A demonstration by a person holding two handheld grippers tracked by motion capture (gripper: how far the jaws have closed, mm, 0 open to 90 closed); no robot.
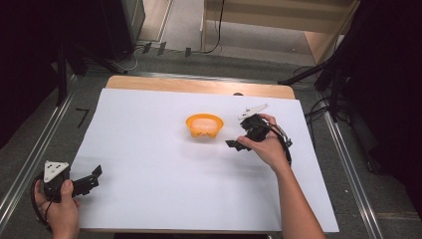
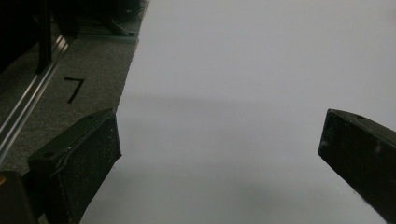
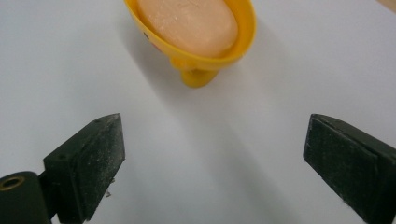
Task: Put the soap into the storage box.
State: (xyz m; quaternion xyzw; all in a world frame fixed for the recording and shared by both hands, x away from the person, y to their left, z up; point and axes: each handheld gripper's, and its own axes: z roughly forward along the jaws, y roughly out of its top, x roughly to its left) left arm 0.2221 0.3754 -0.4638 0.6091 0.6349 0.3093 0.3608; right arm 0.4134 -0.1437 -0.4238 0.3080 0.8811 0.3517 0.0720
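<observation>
The yellow dish (image 3: 243, 35) looks like glossy, smooth plastic; the peach soap bar (image 3: 187, 21) in it is matt and faintly grainy. White matt paper (image 1: 149, 144) covers the wooden table (image 1: 199, 85).

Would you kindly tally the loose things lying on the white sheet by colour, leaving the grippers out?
Yellow: 1, the soap dish
Peach-orange: 1, the bar of soap lying in that dish
Total: 2

Overhead forward-down view; two close claw-mounted views
</observation>
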